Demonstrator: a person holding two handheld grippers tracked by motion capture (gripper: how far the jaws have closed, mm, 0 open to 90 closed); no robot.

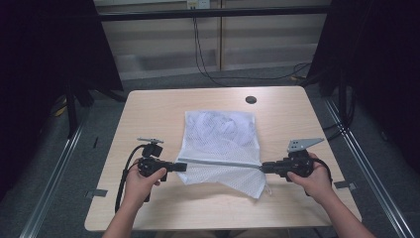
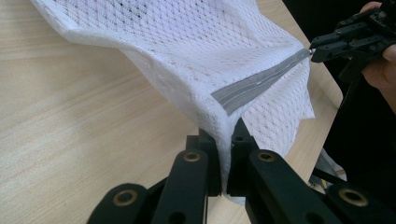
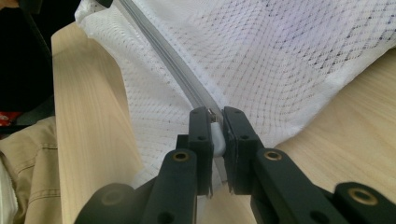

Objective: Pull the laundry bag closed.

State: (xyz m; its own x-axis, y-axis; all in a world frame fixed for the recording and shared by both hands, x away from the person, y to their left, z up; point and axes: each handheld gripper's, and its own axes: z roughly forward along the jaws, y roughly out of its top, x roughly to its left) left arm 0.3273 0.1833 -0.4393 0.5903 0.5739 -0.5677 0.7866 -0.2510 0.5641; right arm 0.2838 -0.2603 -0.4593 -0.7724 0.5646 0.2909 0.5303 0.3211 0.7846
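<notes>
Wooden table (image 1: 148, 109): your left gripper (image 2: 223, 161) pinches the mesh bag (image 1: 220, 134) at its zipper (image 1: 223, 162) end; your right gripper (image 3: 215, 135) clamps the opposite end, apparently the slider. Judged step: zipper tensioned; next, draw the slider along steadily.

my bag (image 1: 220, 144) is white open-weave mesh cloth, soft and matt, see-through in places, with a denser woven hem. its zipper (image 2: 259, 86) is a smooth grey tape with a faint sheen. my table (image 1: 148, 114) is pale wood-grain laminate, smooth and lightly satin. my left gripper (image 2: 224, 161) and right gripper (image 3: 216, 135) are matt black plastic with brass-coloured metal rivets. the plate (image 1: 303, 144) on the right one looks like dull grey metal. a beige twill cloth (image 3: 28, 158), stitched, sits at the table's edge.
</notes>
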